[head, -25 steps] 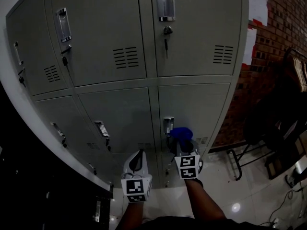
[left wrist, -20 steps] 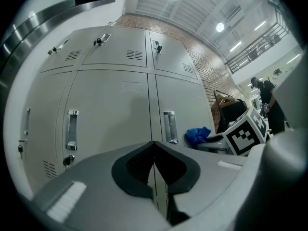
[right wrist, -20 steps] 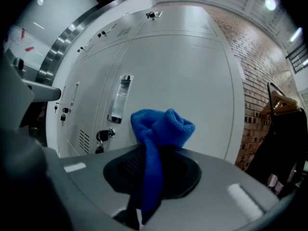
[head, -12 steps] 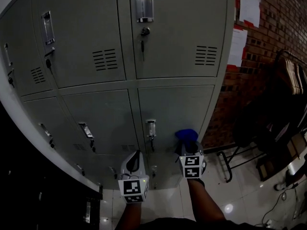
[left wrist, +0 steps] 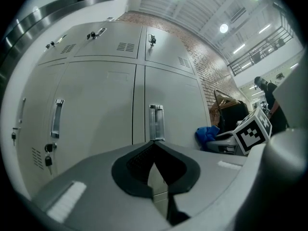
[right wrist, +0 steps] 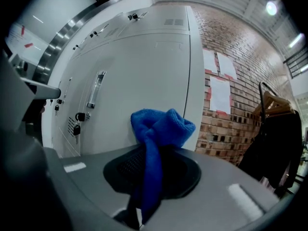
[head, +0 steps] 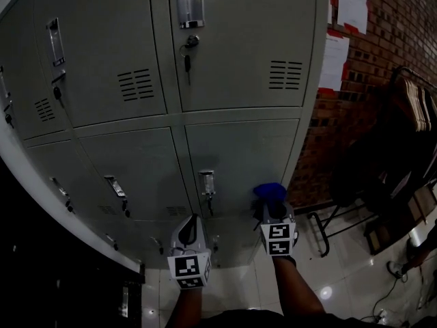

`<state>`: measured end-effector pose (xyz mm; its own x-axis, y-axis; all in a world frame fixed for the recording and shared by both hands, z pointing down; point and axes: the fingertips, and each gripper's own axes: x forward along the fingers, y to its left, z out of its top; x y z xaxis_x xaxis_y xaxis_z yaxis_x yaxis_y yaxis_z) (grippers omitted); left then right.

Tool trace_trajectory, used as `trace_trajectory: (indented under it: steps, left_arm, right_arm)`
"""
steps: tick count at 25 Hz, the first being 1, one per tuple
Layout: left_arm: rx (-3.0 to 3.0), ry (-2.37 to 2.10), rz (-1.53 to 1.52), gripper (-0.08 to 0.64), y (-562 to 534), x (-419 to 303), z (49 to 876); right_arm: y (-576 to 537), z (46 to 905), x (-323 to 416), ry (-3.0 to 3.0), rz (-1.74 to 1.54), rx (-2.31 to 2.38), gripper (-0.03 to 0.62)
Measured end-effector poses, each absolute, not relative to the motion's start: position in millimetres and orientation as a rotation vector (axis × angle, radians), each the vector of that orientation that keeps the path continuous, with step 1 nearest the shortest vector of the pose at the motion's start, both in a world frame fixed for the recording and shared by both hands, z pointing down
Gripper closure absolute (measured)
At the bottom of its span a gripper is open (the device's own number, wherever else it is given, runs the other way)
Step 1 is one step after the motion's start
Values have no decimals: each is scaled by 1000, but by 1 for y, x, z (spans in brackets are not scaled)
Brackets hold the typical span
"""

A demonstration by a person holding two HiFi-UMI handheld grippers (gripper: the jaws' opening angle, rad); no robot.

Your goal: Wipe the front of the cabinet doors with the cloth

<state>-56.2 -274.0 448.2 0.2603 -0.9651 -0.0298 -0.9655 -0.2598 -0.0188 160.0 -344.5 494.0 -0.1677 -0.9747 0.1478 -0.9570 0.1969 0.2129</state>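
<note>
Grey metal cabinet doors (head: 232, 53) fill the head view, with recessed handles and keys in the locks. My right gripper (head: 271, 207) is shut on a bunched blue cloth (head: 268, 191), which sits against or just off the lower right door (head: 239, 156), right of its handle (head: 206, 182). In the right gripper view the blue cloth (right wrist: 159, 129) sticks out between the jaws toward the cabinet door (right wrist: 144, 76). My left gripper (head: 192, 227) hangs lower left, shut and holding nothing, pointing at a door handle (left wrist: 155, 122).
A brick wall (head: 382, 67) with white paper sheets (head: 354, 5) stands right of the cabinet. A dark garment on hangers (head: 410, 135) and a metal rack (head: 328, 234) crowd the right side. The glossy floor (head: 341, 279) lies below.
The view has shifted so the cabinet sits further left in the frame. The right gripper with the cloth has moved rightward across the lower door, away from its handle. The left gripper barely moved.
</note>
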Motion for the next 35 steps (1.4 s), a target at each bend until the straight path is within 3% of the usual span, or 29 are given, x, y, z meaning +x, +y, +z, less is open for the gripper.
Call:
trace_trajectory:
  steps: [20,35]
  left_arm:
    - [-2465,1930,-54,543,-273,-88,465]
    - [-2441,1975,-46,543,-256,-132,465]
  right_arm:
    - [-352,550,165,-2087,59,1893,518]
    - [-347,553,83,-2156,2,1733,518]
